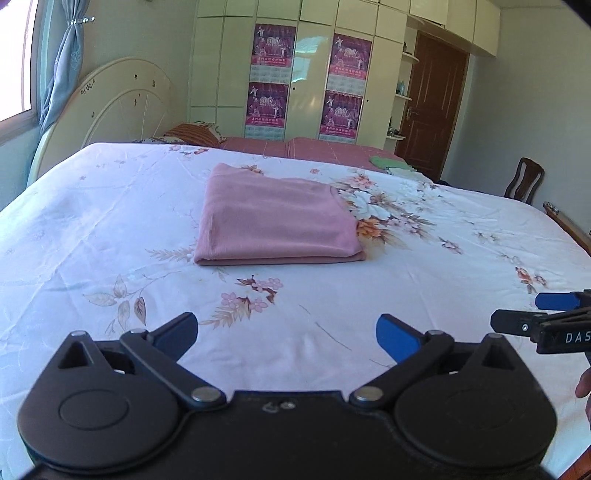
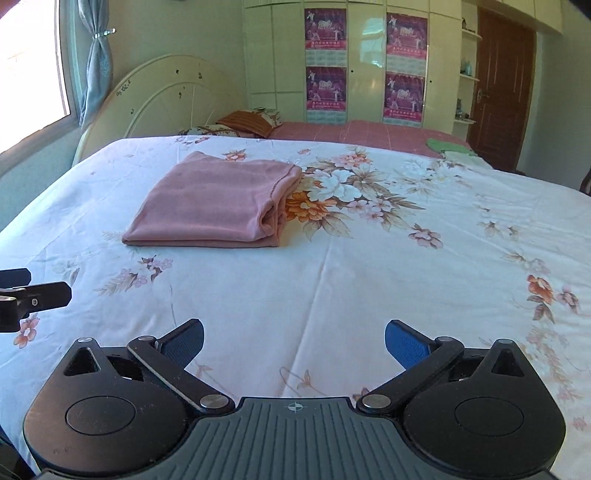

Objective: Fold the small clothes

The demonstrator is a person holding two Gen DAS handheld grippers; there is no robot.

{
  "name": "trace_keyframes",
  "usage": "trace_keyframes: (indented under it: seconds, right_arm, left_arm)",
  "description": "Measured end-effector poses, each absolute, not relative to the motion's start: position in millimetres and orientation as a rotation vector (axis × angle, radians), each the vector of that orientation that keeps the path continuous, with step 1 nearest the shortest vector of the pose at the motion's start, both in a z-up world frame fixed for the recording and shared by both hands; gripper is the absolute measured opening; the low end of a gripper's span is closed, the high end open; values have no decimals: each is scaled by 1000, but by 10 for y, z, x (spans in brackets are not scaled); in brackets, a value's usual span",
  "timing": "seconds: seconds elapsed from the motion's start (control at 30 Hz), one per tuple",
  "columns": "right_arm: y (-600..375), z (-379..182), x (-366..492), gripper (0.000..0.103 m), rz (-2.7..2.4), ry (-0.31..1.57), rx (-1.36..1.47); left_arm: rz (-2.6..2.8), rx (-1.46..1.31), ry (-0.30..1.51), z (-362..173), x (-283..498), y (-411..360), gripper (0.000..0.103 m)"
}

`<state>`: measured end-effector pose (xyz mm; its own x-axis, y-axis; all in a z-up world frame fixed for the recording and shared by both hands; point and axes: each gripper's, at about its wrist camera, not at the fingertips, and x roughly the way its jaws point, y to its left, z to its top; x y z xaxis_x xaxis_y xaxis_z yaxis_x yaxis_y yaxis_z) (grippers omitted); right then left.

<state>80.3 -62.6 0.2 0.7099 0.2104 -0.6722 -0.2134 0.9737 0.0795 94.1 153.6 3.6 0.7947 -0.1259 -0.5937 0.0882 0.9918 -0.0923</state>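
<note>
Folded pink garment (image 1: 277, 218) lies flat, fold edge nearest; each hand-held gripper (image 1: 286, 332) (image 2: 293, 341) gapes empty.

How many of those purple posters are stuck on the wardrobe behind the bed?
4, in two columns on the wardrobe doors: upper left poster, lower left poster, upper right poster, lower right poster. None seems hidden, though the view cuts off the wardrobe's top.

We see a bed (image 1: 110, 229) under a white floral sheet (image 2: 369, 277). A folded pink garment (image 1: 273, 218) lies flat on it, well ahead of both sets of jaws. A green cloth (image 2: 447, 144) lies far ahead, right.
</note>
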Motion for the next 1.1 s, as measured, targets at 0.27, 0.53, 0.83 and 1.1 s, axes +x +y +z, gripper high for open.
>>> trace_keyframes:
  seconds: [0.27,0.53,0.83,1.1]
  right_arm:
    - [-823,422,153,103,204,678,91]
    - [-806,912,-436,103,245,560,84]
    - [-992,1175,-668,103,204,496,79]
    - [-1082,1278,-727,103,194,459,66]
  left_arm:
    - [-119,-29,547,506,215,1326,103]
    - [-148,-6,445,903,-230,1116,103]
    - [-160,-21,390,1031,-376,1023,103]
    - [-170,-22,356,1096,-404,999,103]
